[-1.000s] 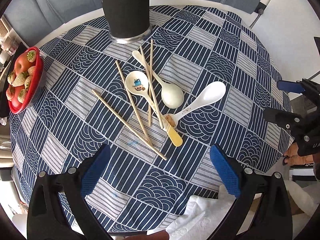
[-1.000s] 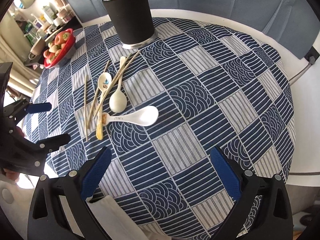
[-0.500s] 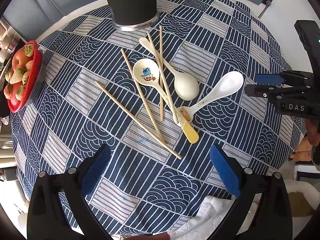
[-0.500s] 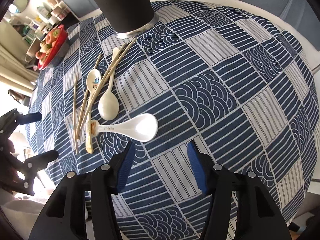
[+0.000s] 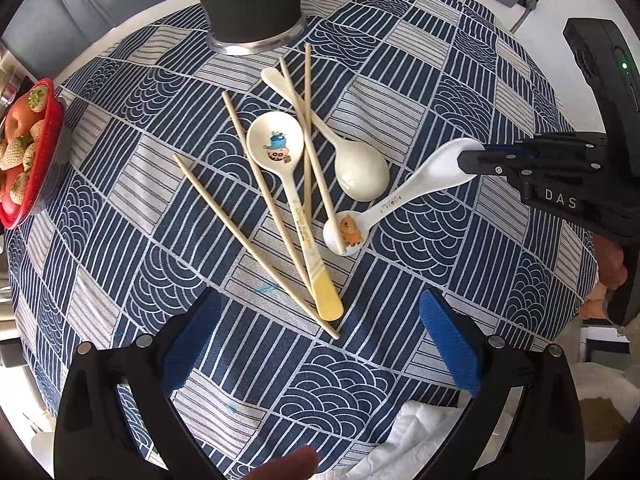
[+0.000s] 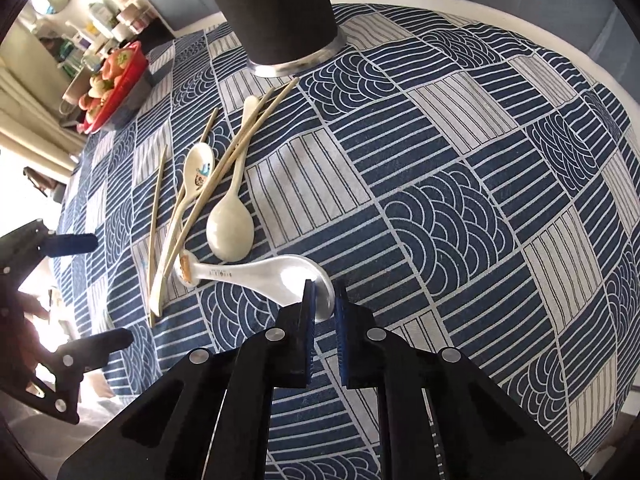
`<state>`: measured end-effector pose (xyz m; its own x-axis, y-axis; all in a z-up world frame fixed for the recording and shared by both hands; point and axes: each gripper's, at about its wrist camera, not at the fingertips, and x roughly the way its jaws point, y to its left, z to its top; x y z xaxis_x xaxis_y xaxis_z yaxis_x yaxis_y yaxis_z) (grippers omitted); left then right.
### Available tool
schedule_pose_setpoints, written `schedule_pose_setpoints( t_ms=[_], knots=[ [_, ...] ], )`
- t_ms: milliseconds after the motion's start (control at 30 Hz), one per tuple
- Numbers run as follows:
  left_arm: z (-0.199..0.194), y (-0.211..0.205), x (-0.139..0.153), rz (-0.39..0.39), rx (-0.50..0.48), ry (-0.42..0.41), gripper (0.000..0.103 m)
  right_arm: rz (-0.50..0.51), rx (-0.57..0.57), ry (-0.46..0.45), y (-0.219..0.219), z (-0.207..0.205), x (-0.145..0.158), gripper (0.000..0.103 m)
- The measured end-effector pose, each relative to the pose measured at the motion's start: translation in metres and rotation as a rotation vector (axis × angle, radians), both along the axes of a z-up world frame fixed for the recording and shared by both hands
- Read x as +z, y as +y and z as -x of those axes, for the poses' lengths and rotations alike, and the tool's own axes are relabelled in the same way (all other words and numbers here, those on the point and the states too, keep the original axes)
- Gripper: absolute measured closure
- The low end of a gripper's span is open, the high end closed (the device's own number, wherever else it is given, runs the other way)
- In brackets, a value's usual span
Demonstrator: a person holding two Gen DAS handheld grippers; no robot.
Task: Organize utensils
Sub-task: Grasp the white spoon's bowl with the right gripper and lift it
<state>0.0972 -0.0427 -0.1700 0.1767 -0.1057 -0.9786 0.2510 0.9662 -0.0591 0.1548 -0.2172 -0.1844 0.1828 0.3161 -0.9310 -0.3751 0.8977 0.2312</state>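
Observation:
Several utensils lie on the blue patterned tablecloth (image 5: 400,80): wooden chopsticks (image 5: 256,248), a cartoon-print spoon (image 5: 280,152), a cream spoon (image 5: 360,168) and a white spoon (image 5: 408,192). My right gripper (image 6: 323,300) is shut on the bowl end of the white spoon (image 6: 276,276); it also shows in the left wrist view (image 5: 468,158). My left gripper (image 5: 316,344) is open and empty, just in front of the chopstick tips. A black cylindrical holder (image 5: 248,0) stands upright behind the pile, and shows in the right wrist view (image 6: 276,12).
A red bowl of strawberries and an apple (image 5: 24,152) sits at the table's left edge, seen also in the right wrist view (image 6: 116,80). White paper towel (image 5: 424,440) lies at the near edge. The round table's rim (image 6: 520,28) curves behind.
My right gripper moved in from the right and closed on the white spoon's bowl. My left gripper moved forward toward the utensil pile and stayed open.

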Motion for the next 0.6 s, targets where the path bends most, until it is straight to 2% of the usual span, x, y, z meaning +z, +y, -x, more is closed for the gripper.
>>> schedule_pose_setpoints(
  t_ms=[67,167,300,567,600],
  knots=[
    [-0.001,-0.004,-0.001,-0.006,-0.012,-0.009,0.006,-0.002,0.007,-0.009,0.001,0.002,0.005,0.096],
    [-0.004,-0.006,-0.006,0.002,-0.001,0.004,0.018,-0.007,0.015,-0.027,0.002,0.004,0.015,0.096],
    [-0.008,-0.004,-0.010,0.040,0.029,0.020,0.019,-0.033,0.018,-0.054,0.001,0.007,0.032,0.097],
    [-0.009,-0.022,-0.011,0.056,-0.059,-0.003,0.019,-0.067,0.052,-0.101,0.009,0.014,0.062,0.097],
    [-0.009,-0.024,-0.012,0.064,-0.067,-0.006,0.022,-0.070,0.052,-0.109,0.009,0.015,0.065,0.097]
  ],
)
